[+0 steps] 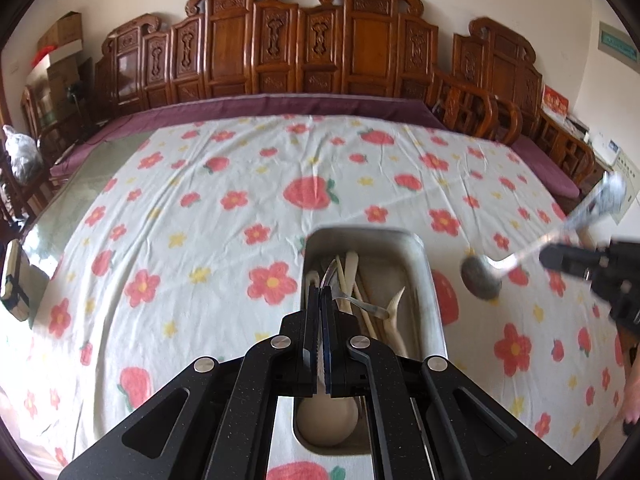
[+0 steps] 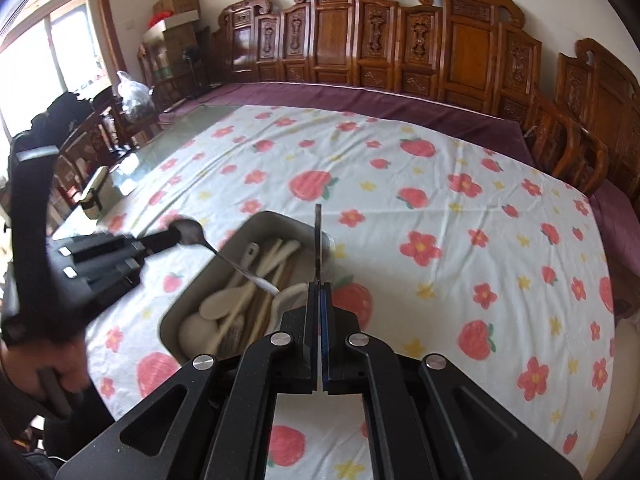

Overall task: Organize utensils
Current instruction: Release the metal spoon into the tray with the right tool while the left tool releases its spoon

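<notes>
Finding both grippers, left (image 1: 320,289) and right (image 2: 320,286), clamped on thin spoons (image 1: 362,305) (image 2: 318,240) by the tray (image 1: 420,264) near the table's near edge, we judge either may pivot and drop.

1. A steel tray (image 1: 430,276) on the flowered cloth holds pale wooden spoons (image 2: 224,304) and chopsticks.
2. One metal spoon (image 2: 192,232) is lifted over the tray.
3. Another metal spoon (image 1: 480,278) is lifted beside it.

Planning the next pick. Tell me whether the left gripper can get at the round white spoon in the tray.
Probably not yet: the left gripper hangs right over the white spoon, which lies in the tray, but is shut on a metal spoon.
</notes>
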`<state>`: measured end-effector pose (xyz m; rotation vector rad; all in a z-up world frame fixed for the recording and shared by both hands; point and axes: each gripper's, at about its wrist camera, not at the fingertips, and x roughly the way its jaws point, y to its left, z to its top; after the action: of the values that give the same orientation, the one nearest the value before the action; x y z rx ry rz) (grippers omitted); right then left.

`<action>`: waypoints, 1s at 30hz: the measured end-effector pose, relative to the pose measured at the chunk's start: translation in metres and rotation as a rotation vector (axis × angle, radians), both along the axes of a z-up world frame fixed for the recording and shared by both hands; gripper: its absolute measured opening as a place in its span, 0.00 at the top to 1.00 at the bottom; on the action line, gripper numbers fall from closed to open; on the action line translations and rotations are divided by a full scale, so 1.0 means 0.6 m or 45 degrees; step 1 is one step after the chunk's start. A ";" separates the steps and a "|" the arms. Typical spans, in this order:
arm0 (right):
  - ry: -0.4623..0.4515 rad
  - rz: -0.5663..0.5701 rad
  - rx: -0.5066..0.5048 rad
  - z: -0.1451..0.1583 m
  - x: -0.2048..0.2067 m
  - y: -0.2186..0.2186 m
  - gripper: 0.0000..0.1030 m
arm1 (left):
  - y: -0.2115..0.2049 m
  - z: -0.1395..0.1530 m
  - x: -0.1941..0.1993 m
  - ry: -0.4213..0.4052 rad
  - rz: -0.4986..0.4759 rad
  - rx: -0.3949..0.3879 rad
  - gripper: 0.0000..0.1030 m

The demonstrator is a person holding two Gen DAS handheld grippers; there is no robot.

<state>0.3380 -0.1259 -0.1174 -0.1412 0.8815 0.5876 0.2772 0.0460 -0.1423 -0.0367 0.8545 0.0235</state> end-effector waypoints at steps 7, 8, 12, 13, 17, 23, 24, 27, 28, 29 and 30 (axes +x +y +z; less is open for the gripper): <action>0.046 0.099 0.015 0.001 -0.016 0.047 0.98 | 0.000 -0.020 -0.022 0.075 -0.047 -0.027 0.90; 0.062 0.115 0.015 -0.001 -0.019 0.053 0.98 | 0.002 -0.018 -0.026 0.072 -0.045 -0.025 0.87; 0.115 0.158 0.007 -0.010 -0.031 0.073 0.98 | 0.013 -0.003 -0.042 0.041 -0.039 -0.038 0.76; 0.125 0.166 0.006 -0.012 -0.034 0.076 0.98 | 0.018 0.002 -0.048 0.033 -0.035 -0.041 0.76; 0.203 0.209 0.003 -0.025 -0.041 0.094 0.98 | 0.037 0.011 -0.058 0.015 -0.009 -0.052 0.76; 0.350 0.234 -0.044 -0.061 -0.027 0.126 0.98 | 0.064 0.011 -0.069 0.008 0.018 -0.061 0.76; 0.367 0.228 -0.042 -0.066 -0.023 0.127 0.98 | 0.069 0.010 -0.070 0.009 0.023 -0.066 0.76; 0.397 0.208 -0.041 -0.077 -0.005 0.135 0.98 | 0.081 0.009 -0.070 0.009 0.034 -0.069 0.76; 0.411 0.202 -0.032 -0.081 0.002 0.139 0.98 | 0.083 0.009 -0.070 0.008 0.036 -0.068 0.76; 0.422 0.188 -0.030 -0.085 0.008 0.142 0.98 | 0.087 0.010 -0.071 0.006 0.039 -0.068 0.76; 0.427 0.180 -0.031 -0.087 0.013 0.144 0.99 | 0.089 0.010 -0.071 0.004 0.040 -0.069 0.76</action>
<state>0.3460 -0.0397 -0.1697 -0.1298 1.2110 0.7455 0.2348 0.0995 -0.1362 -0.1014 0.8579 0.0299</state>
